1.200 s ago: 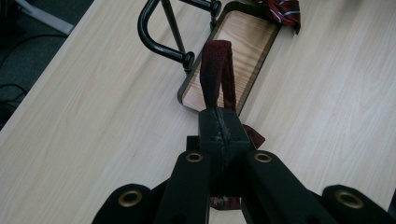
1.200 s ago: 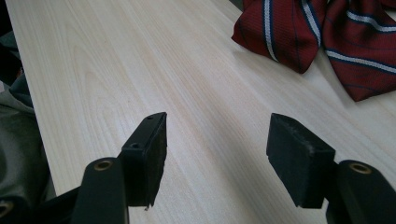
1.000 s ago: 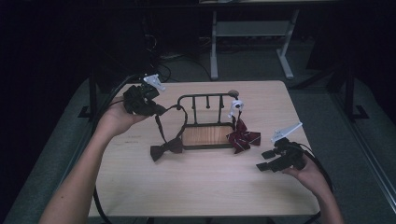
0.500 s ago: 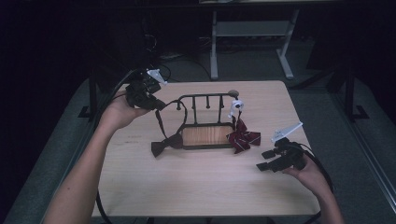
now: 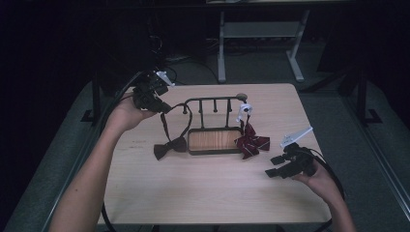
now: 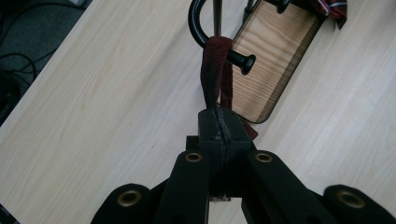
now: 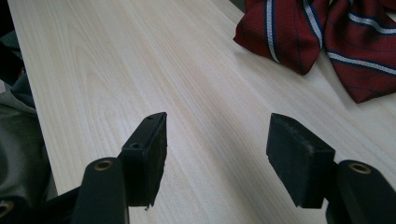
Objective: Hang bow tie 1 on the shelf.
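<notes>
Dark bow tie [image 5: 170, 147] lay on the counter [image 5: 203, 188] at 9 o'clock of the rack [image 5: 212, 126], its strap [image 6: 215, 70] looped over a peg [image 6: 241, 60]. Left gripper [image 5: 162, 107] fingers were clamped on the strap. Judged step: hanging the tie; next, seat the loop and release. Right gripper [image 5: 271, 172] fingers stood open, empty, at 5 o'clock near the striped tie [image 5: 251, 143]. Open counter lay toward 6 o'clock.

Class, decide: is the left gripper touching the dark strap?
Touching. The left gripper view shows the left gripper with jaws shut on the strap.
</notes>
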Demonstrator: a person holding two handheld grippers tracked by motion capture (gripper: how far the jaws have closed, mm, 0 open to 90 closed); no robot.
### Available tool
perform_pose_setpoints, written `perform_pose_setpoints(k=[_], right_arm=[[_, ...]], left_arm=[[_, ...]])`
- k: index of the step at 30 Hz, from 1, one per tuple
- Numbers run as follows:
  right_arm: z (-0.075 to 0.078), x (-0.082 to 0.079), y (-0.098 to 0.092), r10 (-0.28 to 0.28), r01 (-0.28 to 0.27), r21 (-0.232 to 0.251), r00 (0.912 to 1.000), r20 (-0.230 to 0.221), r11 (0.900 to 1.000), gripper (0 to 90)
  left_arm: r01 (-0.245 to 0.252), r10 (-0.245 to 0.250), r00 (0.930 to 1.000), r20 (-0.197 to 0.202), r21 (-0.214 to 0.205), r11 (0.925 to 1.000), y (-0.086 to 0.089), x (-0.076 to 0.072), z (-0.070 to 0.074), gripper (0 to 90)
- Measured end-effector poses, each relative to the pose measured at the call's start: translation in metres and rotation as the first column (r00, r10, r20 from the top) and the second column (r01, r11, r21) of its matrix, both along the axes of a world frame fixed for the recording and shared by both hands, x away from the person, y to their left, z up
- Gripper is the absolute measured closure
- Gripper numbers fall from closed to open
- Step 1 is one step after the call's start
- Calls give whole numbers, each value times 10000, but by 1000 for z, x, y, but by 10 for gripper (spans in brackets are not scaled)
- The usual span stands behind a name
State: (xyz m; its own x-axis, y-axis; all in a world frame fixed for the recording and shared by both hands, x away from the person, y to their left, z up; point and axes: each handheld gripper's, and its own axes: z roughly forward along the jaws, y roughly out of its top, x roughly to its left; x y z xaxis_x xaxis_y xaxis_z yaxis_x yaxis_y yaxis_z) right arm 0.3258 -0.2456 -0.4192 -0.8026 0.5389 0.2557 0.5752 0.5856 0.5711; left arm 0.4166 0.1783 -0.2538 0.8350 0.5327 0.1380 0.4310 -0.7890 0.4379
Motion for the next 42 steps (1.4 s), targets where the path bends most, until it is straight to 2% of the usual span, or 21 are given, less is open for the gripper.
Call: perform_pose_setpoints(k=[2,12,17,20,24,30,34,42], right_arm=[[0,0,0,-32,32,20,10000,-20,10000,378],[0,0,-2,-90,90,21,10000,-8,10000,378],[-1,1,-3,-118,118,-28,9999,21,9999,378],[-1,1,-3,-169,169,-41,9999,14,9998,377],[-1,1,-3,-210,210,-41,9998,43,9998,371],[-2,1,-3,-275,276,-61,9996,12,9996,364],[-1,1,-3,-248,249,-47,9997,56,9997,362],[0,1,-6,-404,404,-35,9992,-7,9992,355]], left_arm=[[-126,126,9999,-10,18,9999,-2,1,-2,890],[10,-9,10000,-57,209,9998,-4,-1,-7,749],[49,-49,10000,-73,64,10000,-1,-4,-7,732],[113,-110,9998,-162,154,9998,0,-7,-10,728],[134,-135,9998,-169,-32,9999,2,-12,-13,718],[289,-287,9992,-281,67,9996,7,-16,-17,706],[315,-319,9992,-228,-175,9994,10,-21,-19,703],[306,-312,9993,-205,-288,9991,15,-31,-25,691]])
